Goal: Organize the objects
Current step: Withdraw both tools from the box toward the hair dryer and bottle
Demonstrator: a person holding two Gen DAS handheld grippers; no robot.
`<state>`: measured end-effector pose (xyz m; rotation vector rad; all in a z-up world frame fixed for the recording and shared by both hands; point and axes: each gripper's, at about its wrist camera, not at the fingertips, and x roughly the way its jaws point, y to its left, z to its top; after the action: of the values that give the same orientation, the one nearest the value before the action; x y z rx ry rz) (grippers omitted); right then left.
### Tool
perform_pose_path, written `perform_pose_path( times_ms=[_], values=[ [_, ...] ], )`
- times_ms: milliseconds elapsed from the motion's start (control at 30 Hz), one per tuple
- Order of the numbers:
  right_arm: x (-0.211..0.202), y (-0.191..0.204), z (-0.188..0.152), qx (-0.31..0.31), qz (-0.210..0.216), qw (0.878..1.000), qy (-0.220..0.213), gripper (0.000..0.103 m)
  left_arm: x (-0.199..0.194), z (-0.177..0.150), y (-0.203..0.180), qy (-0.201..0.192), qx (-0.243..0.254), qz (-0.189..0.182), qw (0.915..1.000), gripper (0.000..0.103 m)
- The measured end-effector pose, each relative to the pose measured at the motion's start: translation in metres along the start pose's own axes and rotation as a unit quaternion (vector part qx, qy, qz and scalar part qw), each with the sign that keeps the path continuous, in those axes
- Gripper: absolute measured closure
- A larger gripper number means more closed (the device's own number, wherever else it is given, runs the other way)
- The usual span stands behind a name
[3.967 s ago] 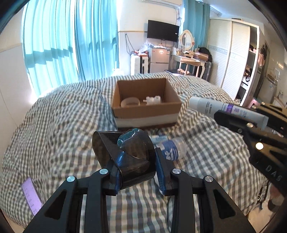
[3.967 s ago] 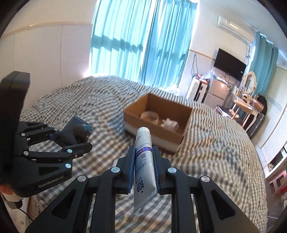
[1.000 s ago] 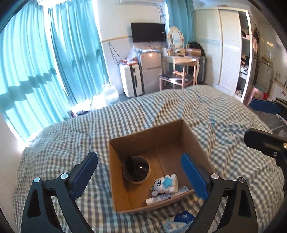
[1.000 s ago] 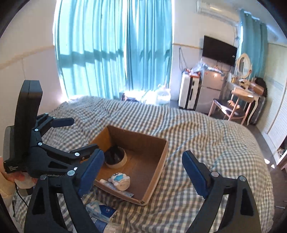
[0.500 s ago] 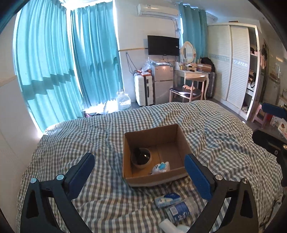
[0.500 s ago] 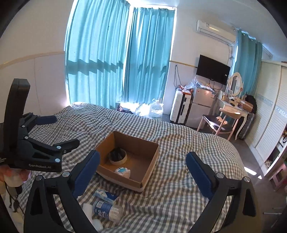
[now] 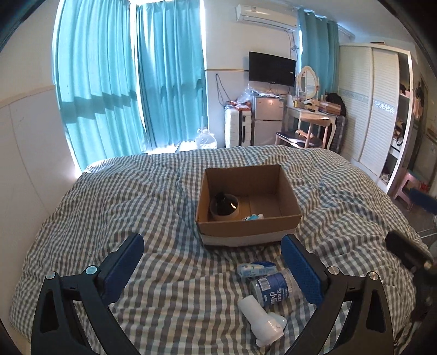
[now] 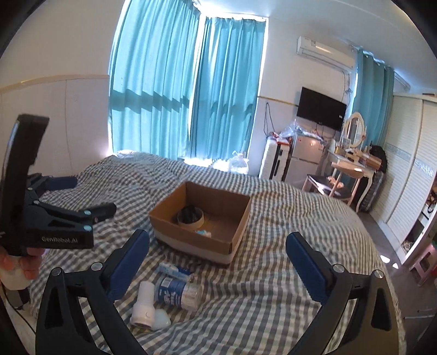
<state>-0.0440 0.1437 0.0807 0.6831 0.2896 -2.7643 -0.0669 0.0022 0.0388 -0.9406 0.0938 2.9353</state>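
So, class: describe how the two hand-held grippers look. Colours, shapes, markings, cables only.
Both match. The left hand-held gripper and right hand-held gripper have black angular frames with triangular cut-outs, silver screws and blue textured pads. In the right wrist view, the left one's side shows grey "GenRobot.AI" lettering, a tall black upright block, a dark cable below and a bare hand gripping a white handle.

This is a bedroom in a home. A bed (image 7: pixel 114 207) with a grey-and-white checked cover fills the near part of the scene. Beyond it, teal curtains (image 7: pixel 131 82) hang over a bright window on the left. Against the far wall stand a white suitcase (image 7: pixel 237 126), a small fridge (image 7: pixel 267 117) and a dressing table (image 7: pixel 314 112) with an oval mirror (image 7: pixel 307 79), below a wall-mounted television (image 7: pixel 271 68) and an air conditioner (image 7: pixel 266 13). A white louvred wardrobe (image 7: pixel 374 109) lines the right side.
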Motion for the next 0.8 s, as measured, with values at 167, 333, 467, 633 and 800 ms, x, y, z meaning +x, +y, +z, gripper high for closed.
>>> perform_pose_path(
  times_ms=[167, 333, 467, 633, 800],
  values=[
    [0.022, 0.01, -0.042, 0.013, 0.014, 1.0, 0.021, 0.003, 0.016, -0.042, -0.009, 0.01, 0.003, 0.027, 0.9996, 0.0],
    [0.053, 0.014, -0.083, 0.029, 0.007, 0.997, 0.066, 0.003, 0.051, -0.082, -0.019, 0.061, 0.017, 0.035, 0.9974, 0.0],
    [0.07, 0.015, -0.108, 0.034, -0.014, 0.995, 0.096, 0.003, 0.076, -0.11, -0.028, 0.106, 0.012, 0.019, 0.9941, 0.0],
    [0.083, 0.005, -0.133, 0.066, -0.015, 0.99, 0.121, 0.003, 0.085, -0.129, -0.048, 0.133, 0.027, -0.027, 0.9904, 0.0],
    [0.078, -0.006, -0.131, 0.094, -0.012, 0.989, 0.114, 0.003, 0.097, -0.139, -0.067, 0.165, 0.038, -0.08, 0.9823, 0.014]
  ],
)
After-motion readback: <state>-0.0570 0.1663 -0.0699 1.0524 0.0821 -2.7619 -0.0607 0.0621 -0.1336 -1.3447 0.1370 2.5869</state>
